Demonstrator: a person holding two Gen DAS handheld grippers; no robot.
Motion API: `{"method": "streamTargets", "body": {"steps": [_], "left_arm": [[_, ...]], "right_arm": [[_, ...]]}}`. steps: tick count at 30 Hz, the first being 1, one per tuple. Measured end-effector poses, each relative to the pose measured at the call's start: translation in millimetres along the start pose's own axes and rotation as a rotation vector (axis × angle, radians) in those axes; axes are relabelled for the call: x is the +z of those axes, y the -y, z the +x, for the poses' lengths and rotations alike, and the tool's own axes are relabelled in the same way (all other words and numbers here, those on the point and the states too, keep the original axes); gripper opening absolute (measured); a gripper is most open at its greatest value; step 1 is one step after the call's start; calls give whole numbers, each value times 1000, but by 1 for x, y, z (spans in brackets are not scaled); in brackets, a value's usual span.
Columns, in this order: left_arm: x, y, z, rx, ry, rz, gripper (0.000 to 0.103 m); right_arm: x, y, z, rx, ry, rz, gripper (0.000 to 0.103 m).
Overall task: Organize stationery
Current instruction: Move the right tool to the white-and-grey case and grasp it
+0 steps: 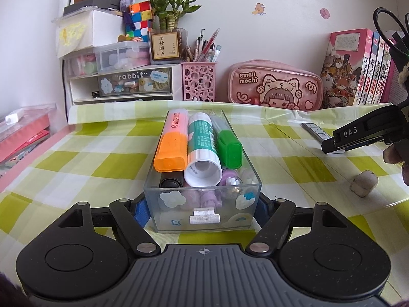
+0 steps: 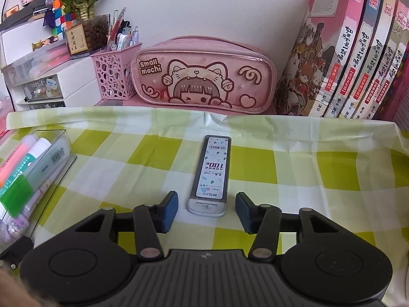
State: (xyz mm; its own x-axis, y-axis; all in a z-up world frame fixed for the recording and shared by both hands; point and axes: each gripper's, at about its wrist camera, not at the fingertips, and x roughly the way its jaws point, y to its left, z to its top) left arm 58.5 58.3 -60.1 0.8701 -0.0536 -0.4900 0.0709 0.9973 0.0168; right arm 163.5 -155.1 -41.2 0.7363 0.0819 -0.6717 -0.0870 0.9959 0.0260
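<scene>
Clamped by the left gripper (image 1: 202, 212), the clear drawer (image 1: 202, 204) already holds highlighters and glue; right gripper (image 2: 207, 211) straddles the lead-refill case (image 2: 211, 176), jaws apart, untouching; eraser (image 1: 364, 183) remains.

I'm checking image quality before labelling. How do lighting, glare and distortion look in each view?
Left wrist: soft, even daylight, faint glare on the clear box, the tablecloth bowed by the fisheye, dark corners. Right wrist: sharp enough to read the print on the lead case, books leaning outward, sheen on the pink pencil case.
</scene>
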Motion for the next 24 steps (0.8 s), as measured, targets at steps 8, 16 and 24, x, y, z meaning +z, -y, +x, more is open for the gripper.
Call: {"method": "streamTargets", "body": {"steps": [8, 16, 24], "left_arm": [[0, 0, 0, 2, 1, 3, 74], [0, 0, 0, 3, 2, 4, 74], [0, 0, 0, 2, 2, 3, 74]], "right_arm": [[-8, -6, -14, 120, -20, -2, 33], [-24, -19, -36, 269, -58, -30, 33], [-33, -35, -48, 300, -80, -145, 34]]}}
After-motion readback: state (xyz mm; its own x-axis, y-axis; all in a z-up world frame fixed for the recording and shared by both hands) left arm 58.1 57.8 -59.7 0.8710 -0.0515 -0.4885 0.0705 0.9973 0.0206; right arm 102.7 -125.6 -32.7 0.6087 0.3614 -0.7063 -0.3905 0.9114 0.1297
